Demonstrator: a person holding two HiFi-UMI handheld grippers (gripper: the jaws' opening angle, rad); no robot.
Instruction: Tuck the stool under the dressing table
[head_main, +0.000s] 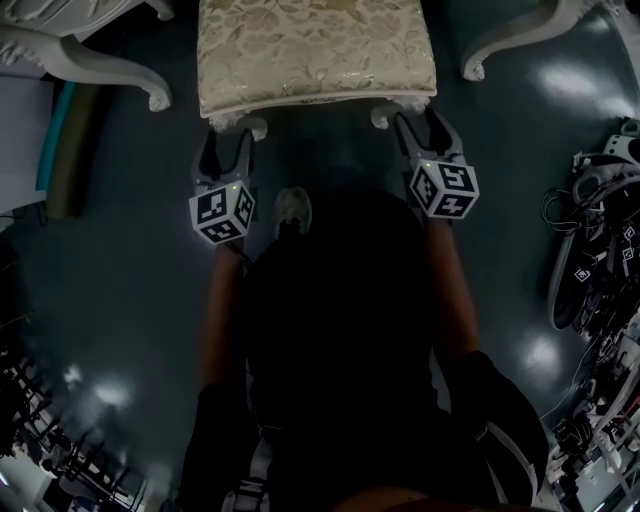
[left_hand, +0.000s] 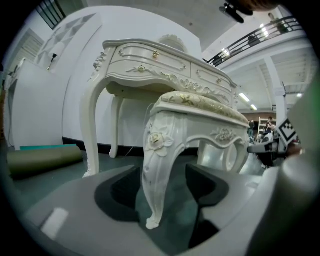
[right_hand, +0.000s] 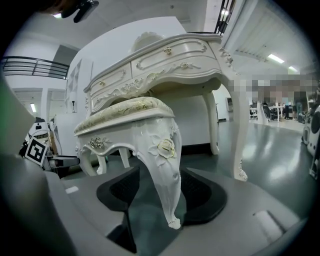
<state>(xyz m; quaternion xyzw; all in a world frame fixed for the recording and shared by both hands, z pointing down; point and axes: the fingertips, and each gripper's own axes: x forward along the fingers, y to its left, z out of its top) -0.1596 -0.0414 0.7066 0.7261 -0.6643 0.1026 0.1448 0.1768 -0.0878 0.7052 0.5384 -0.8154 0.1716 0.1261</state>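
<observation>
The stool, with white carved legs and a gold floral cushion, stands in front of me, its far part between the dressing table's curved legs. My left gripper straddles the stool's near left leg. The leg sits between the dark pads with a gap on each side, so the jaws are open. My right gripper likewise stands open around the near right leg, low near its foot. Seen from the right gripper view, the dressing table rises just behind the stool.
A rolled mat lies on the dark floor at the left, by the table's leg. Cables and spare gear are heaped at the right. My shoe is on the floor between the two grippers.
</observation>
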